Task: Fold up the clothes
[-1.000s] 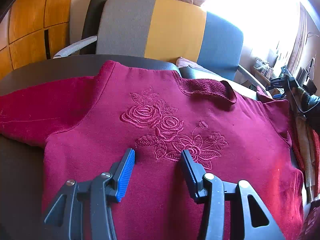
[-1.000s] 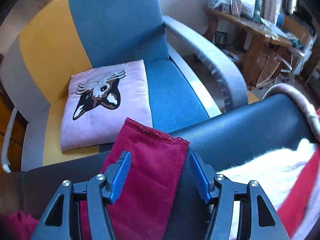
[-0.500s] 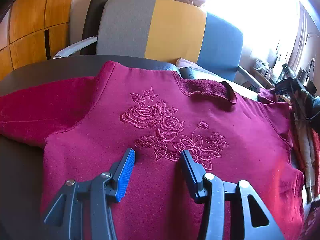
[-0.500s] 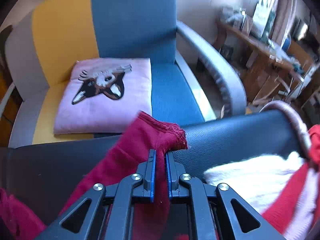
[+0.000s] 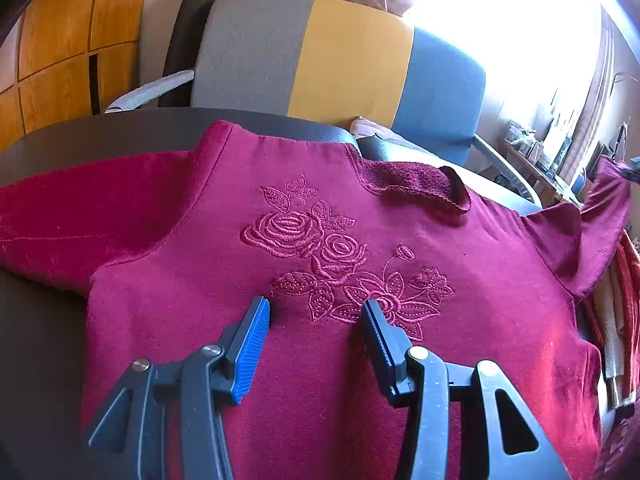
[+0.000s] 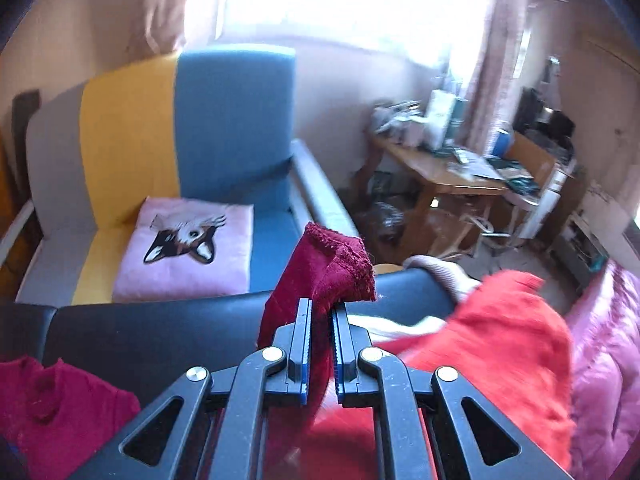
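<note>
A dark red sweater [image 5: 360,280] with embroidered roses lies spread flat, front up, on a black padded surface [image 5: 100,136]. My left gripper [image 5: 316,312] is open and hovers just above the sweater's chest, below the roses. My right gripper [image 6: 320,312] is shut on the cuff of the sweater's right sleeve [image 6: 332,264] and holds it lifted above the black surface. That raised sleeve [image 5: 608,200] also shows at the right edge of the left wrist view. The left sleeve [image 5: 80,216] lies stretched out flat.
A grey, yellow and blue armchair [image 6: 224,120] with a pink cushion [image 6: 188,248] stands behind the black surface. A pile of red, white and pink clothes [image 6: 520,344] lies to the right. A cluttered wooden desk [image 6: 452,176] stands by the window.
My right gripper closed on the sleeve cuff and lifted it up off the black surface. My left gripper stayed open in the same place over the sweater.
</note>
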Available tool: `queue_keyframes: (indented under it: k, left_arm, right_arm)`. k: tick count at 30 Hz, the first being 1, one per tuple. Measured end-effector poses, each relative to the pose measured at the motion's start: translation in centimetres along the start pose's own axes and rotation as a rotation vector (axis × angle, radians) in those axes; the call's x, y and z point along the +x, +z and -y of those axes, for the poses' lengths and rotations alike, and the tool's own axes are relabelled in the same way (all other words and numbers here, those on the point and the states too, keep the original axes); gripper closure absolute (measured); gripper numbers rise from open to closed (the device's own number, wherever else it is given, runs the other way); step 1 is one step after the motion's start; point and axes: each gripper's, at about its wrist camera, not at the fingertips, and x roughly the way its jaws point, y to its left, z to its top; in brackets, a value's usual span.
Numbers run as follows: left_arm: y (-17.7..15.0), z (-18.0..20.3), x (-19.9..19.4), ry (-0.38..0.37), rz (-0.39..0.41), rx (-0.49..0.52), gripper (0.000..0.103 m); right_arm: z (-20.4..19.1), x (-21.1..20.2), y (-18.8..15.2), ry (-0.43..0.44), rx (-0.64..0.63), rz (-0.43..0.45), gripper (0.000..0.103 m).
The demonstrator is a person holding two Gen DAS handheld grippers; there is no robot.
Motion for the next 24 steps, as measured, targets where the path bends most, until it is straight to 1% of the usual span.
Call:
queue_keyframes:
  k: [3,6,7,8,10,12,13,14,16,17,19,21,24]
  left_arm:
    - [0.0,-0.1,0.0,-0.006,-0.002,-0.006,0.055]
    - [0.1,0.0,0.1,0.003,-0.009,0.001,0.055]
    - [0.2,0.1,0.1,0.010,-0.012,0.006,0.055]
    - [0.2,0.2,0.1,0.017,-0.016,0.012,0.055]
    - [0.2,0.4,0.0,0.025,-0.027,0.022,0.055]
    - [0.2,0.2,-0.3,0.018,-0.039,0.019,0.055]
    - [0.3,0.2,-0.5,0.017,-0.050,0.017,0.055]
    - [0.3,0.2,-0.8,0.020,-0.059,0.015,0.055]
    - [0.4,0.1,-1.6,0.027,-0.064,0.003,0.055]
    - [0.5,0.1,-2.2,0.027,-0.052,-0.003,0.055]
    - [0.8,0.1,-3.5,0.029,-0.022,-0.012,0.055]
    - [1.3,0.3,-4.3,0.031,-0.001,-0.009,0.055]
    - [2.1,0.6,-4.9,0.044,0.018,0.004,0.055]
  right_arm:
    - [3.1,-3.4,-2.0,-0.021,0.064,0.021,0.094]
    - [6.1,-4.8,-5.1,-0.042,0.143,0.006,0.094]
    - [7.0,-4.6,-6.1,-0.042,0.171,-0.014,0.092]
    - [7.9,-4.3,-7.1,-0.040,0.200,-0.037,0.087]
    - [9.4,-3.9,-9.1,-0.039,0.263,-0.072,0.082]
    - [10.3,-4.4,-10.6,-0.048,0.296,-0.071,0.077]
    - [10.4,-5.0,-11.1,-0.048,0.301,-0.059,0.069]
    - [10.5,-5.7,-11.5,-0.048,0.306,-0.046,0.064]
    - [9.5,-7.2,-11.9,-0.013,0.304,0.002,0.060]
    - [9.0,-7.9,-12.1,0.006,0.303,0.027,0.057]
    - [6.3,-8.3,-12.4,0.091,0.275,0.026,0.056]
    - [2.0,-8.0,-13.1,0.184,0.233,0.005,0.053]
    - [-5.3,-6.5,-14.4,0.322,0.184,-0.054,0.051]
